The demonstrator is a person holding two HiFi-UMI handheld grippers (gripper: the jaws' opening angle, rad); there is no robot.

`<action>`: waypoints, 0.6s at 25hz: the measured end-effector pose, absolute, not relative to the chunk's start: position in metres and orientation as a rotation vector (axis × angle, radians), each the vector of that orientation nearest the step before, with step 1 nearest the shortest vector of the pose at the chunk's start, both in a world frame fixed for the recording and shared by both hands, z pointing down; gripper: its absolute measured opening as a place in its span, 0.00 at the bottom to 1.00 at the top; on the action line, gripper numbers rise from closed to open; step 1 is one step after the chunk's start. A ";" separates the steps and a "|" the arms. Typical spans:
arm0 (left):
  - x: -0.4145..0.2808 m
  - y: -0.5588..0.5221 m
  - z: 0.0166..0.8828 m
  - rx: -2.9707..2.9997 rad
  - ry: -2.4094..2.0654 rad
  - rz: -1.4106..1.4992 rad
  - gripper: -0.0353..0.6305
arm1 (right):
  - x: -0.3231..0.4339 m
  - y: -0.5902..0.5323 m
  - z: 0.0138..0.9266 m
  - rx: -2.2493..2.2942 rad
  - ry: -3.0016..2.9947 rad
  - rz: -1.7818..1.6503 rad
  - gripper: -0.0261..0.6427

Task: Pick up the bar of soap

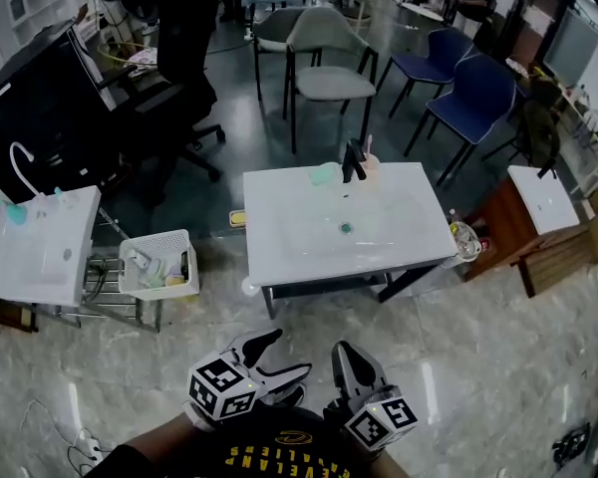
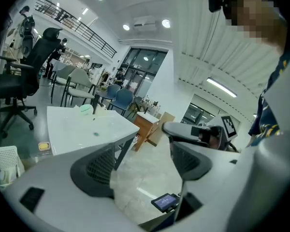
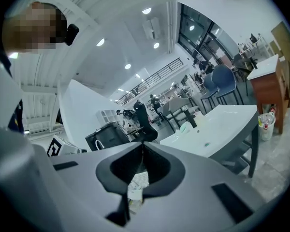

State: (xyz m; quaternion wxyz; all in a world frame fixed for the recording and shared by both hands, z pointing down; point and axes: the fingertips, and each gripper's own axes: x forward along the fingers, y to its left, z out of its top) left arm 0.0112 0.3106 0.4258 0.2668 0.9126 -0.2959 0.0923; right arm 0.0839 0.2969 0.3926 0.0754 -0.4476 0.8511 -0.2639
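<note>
The white sink counter stands ahead, well apart from both tongs, which are held low, close to the person's body. The left tongs gape wide with nothing between them. The right tongs are closed tip to tip and empty. The pale green bar of soap lies at the counter's far edge, just beside the black faucet.

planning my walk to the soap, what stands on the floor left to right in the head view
small white sink unit → white basket → white washbasin stand → wooden cabinet
</note>
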 end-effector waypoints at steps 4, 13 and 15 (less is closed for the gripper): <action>0.018 0.328 0.419 2.489 -0.777 0.229 0.64 | 0.081 0.306 0.395 -1.331 2.575 -0.818 0.07; 0.015 0.343 0.425 2.544 -0.702 0.271 0.50 | 0.066 0.308 0.405 -1.339 2.573 -0.886 0.07; 0.015 0.336 0.427 2.560 -0.696 0.300 0.50 | 0.066 0.302 0.408 -1.359 2.557 -0.897 0.07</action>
